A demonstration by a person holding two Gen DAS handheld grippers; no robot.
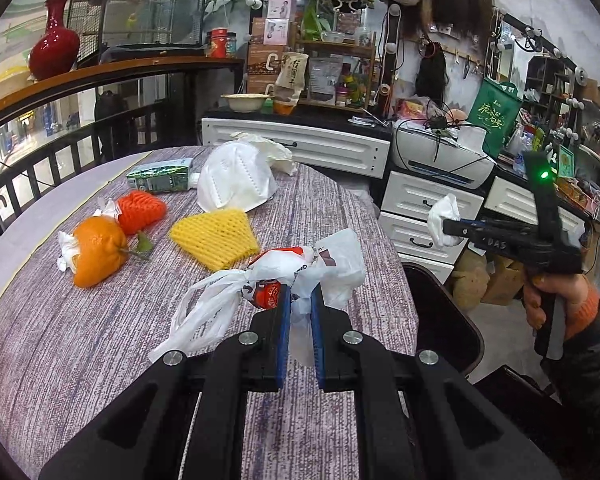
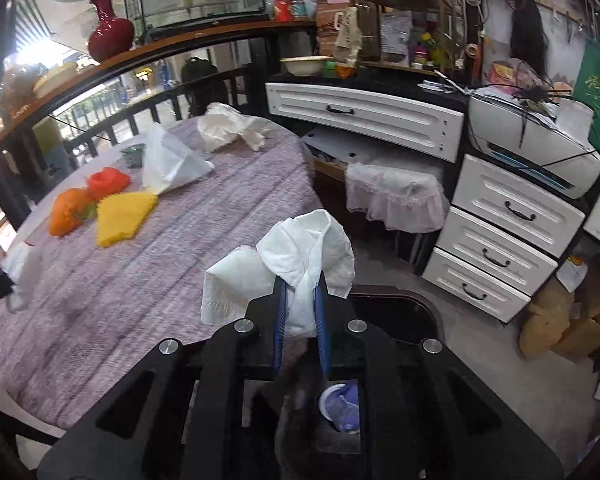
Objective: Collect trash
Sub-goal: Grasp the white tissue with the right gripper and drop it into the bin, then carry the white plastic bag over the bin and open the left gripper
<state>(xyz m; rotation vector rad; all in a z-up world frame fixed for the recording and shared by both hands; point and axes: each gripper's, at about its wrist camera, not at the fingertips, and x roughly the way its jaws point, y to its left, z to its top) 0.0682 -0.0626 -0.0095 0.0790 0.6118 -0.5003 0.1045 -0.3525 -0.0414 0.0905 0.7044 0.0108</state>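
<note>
Left gripper (image 1: pixel 300 292): bottom centre of the left wrist view, blue pads clamped on a crumpled white plastic bag (image 1: pixel 296 276) with red print, held above the near part of the table
Right gripper (image 2: pixel 301 286): bottom centre of the right wrist view, jaws pinched on a crumpled white tissue (image 2: pixel 296 256), past the right edge of the table
Right gripper seen from the left: right of frame, gripped by a hand (image 1: pixel 547 296) in an orange cuff, tissue bunched at its tip
Table (image 1: pixel 80 340): round, mauve woven cloth, filling the left and centre
Orange (image 1: pixel 98 250): left of frame, stalk and leaf attached, white paper touching its left side
Red foam net (image 1: pixel 140 210): just above the orange, touching it
Yellow foam net (image 1: pixel 216 238): centre, flat on the cloth
Face mask (image 1: pixel 236 178): white, just above the yellow net
Green carton (image 1: pixel 160 176): lying beside the mask, upper left
Loose tissue (image 2: pixel 230 126): far edge of the table, upper centre in the right wrist view
Dark bin (image 2: pixel 335 404): below the right gripper, bluish-white scrap inside
</note>
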